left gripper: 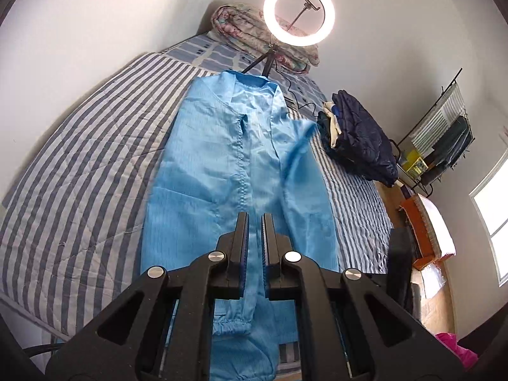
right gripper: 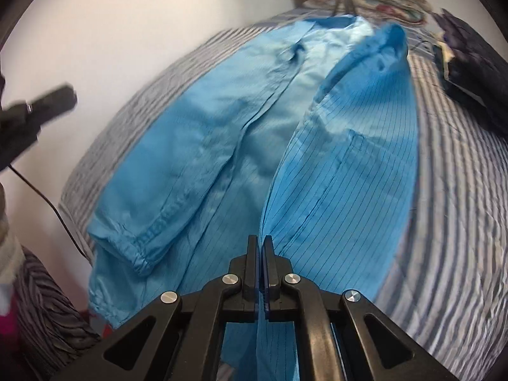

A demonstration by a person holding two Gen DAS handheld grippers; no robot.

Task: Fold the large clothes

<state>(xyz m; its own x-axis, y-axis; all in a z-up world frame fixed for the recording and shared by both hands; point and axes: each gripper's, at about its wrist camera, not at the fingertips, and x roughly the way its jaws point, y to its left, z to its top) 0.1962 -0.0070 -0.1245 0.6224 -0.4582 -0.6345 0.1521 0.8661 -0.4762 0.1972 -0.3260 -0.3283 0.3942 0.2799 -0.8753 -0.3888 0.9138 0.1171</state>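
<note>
A large light-blue coat (left gripper: 206, 165) lies lengthwise on the striped bed (left gripper: 79, 158), collar at the far end, zip down its middle. My left gripper (left gripper: 255, 217) hovers over the near part, jaws almost together with nothing between them. It shows blurred in the air at the left of the right wrist view (right gripper: 63, 95). My right gripper (right gripper: 260, 238) is shut on the edge of the coat (right gripper: 190, 146), and the right front panel with its pocket (right gripper: 349, 165) rises off the bed (right gripper: 460, 190) toward the jaws. One cuffed sleeve (right gripper: 139, 247) lies flat across the left half.
A ring light on a tripod (left gripper: 298, 16) stands at the bed's head before a folded floral quilt (left gripper: 241, 28). A pile of dark clothes (left gripper: 362, 139) sits on the bed's right side. A wire rack (left gripper: 444, 133) and a window (left gripper: 495, 222) lie beyond. A black cable (right gripper: 60, 219) hangs at left.
</note>
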